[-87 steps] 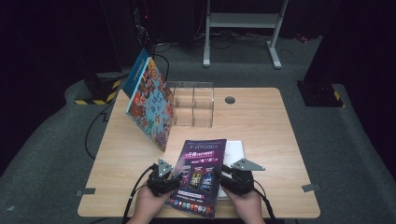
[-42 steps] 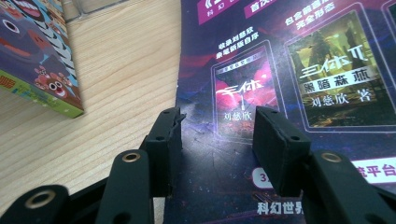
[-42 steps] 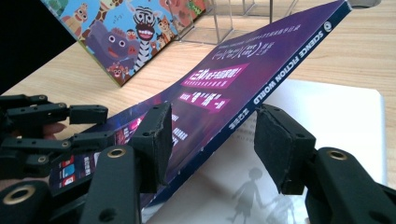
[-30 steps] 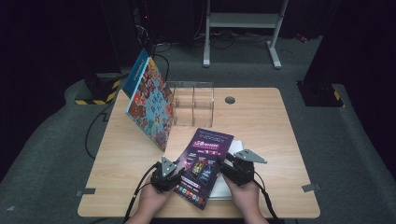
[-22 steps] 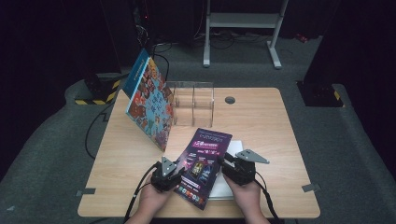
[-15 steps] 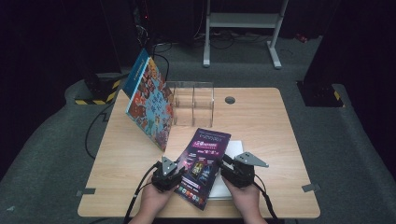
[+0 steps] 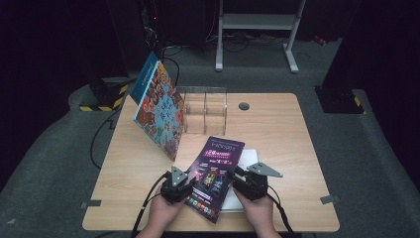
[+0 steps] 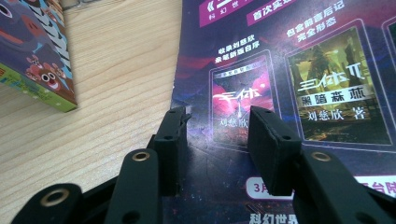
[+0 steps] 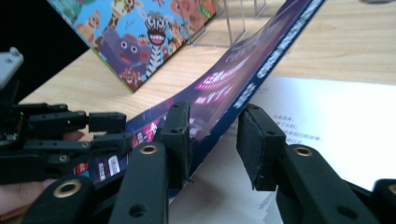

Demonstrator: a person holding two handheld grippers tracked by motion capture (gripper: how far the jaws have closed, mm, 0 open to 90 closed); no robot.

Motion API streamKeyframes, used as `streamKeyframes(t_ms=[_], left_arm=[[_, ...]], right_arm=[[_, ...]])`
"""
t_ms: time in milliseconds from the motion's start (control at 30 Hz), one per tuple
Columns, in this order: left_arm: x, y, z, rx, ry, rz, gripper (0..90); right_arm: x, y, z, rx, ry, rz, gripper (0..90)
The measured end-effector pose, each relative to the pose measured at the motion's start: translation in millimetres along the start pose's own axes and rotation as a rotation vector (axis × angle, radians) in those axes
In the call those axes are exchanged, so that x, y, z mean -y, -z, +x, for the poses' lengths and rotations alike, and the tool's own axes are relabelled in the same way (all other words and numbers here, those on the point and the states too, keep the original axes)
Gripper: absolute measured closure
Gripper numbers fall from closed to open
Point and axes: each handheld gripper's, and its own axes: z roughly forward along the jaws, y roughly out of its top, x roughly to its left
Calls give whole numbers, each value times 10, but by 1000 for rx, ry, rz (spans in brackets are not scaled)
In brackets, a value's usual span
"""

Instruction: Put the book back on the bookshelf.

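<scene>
At table front, left gripper [image 8: 217, 135] spread over purple booklet [image 7: 214, 173]; right gripper [image 9: 212, 133] spread astride its raised edge.

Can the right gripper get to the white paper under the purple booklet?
Probably yes. The right gripper is open at the lifted edge of the purple booklet, and the white paper lies bare right beside it, nothing between.

The dark purple booklet [image 8: 280, 84] has a glossy paper cover, creased at its left edge. Under it lies a matt white paper sheet [image 9: 336, 126]. The desk [image 8: 116, 70] is pale, smooth wood grain. Each claw is matt black plastic. The holder [image 7: 205, 110] is clear, shiny acrylic.
</scene>
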Motion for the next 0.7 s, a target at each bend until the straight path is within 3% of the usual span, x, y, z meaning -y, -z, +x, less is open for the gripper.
streamKeyframes(t_ms=[333, 467, 700], left_arm=[[1, 0, 7, 8, -2, -2, 579], [1, 2, 6, 10, -8, -2, 598], [3, 2, 4, 13, -4, -4, 608]], right_arm=[[24, 8, 11, 2, 30, 1, 633], [17, 52, 21, 11, 64, 3, 629], [30, 58, 24, 4, 63, -7, 629]])
